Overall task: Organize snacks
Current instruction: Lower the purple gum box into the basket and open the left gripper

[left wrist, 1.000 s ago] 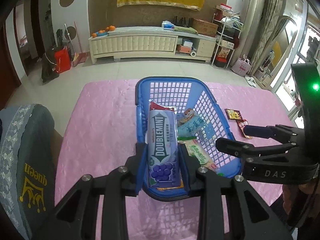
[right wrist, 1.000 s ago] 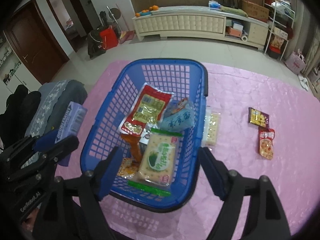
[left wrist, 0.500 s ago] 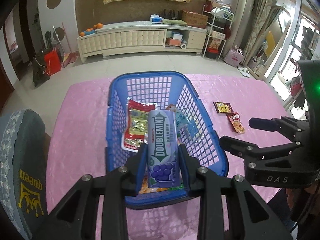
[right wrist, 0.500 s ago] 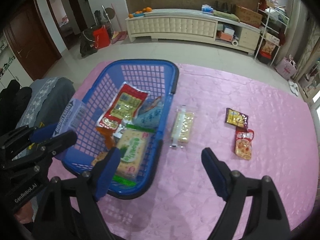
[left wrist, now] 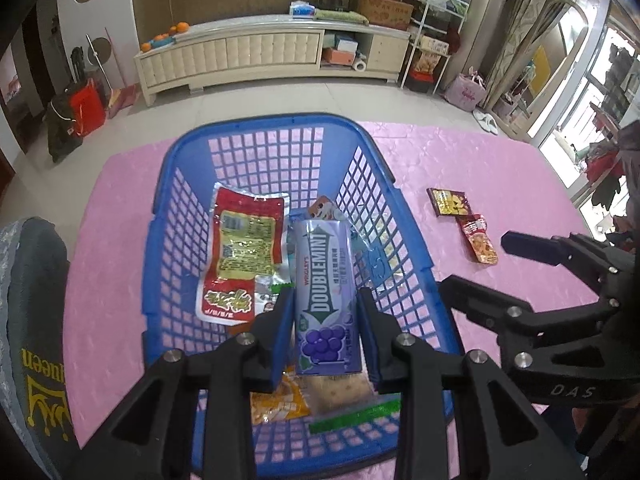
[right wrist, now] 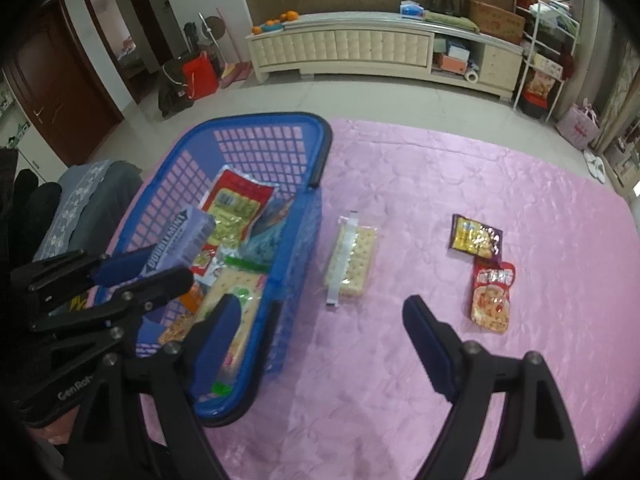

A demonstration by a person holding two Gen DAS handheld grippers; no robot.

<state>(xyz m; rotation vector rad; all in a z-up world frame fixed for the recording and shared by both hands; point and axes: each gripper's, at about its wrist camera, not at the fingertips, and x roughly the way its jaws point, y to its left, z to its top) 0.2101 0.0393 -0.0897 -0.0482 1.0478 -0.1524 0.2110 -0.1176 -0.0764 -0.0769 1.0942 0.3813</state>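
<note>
Gripping: left gripper (left wrist: 325, 316) pinches the Doublemint pack (left wrist: 326, 296) above the blue basket (left wrist: 264, 136).
Right gripper (right wrist: 320, 328): spread wide, empty.
Cracker pack (right wrist: 352, 260): tablecloth (right wrist: 440, 380), right of basket.

A blue lattice basket (right wrist: 316, 160) stands on the pink cloth (right wrist: 440, 184). Inside lie a red-and-yellow pouch (left wrist: 240, 256), a green cracker pack (right wrist: 236, 300) and further packets. A purple Doublemint pack (left wrist: 326, 296) is held lengthwise above the basket. Outside, a clear cracker pack (right wrist: 352, 260), a dark packet (right wrist: 476, 238) and a red packet (right wrist: 492, 296) lie flat, the last two touching.
</note>
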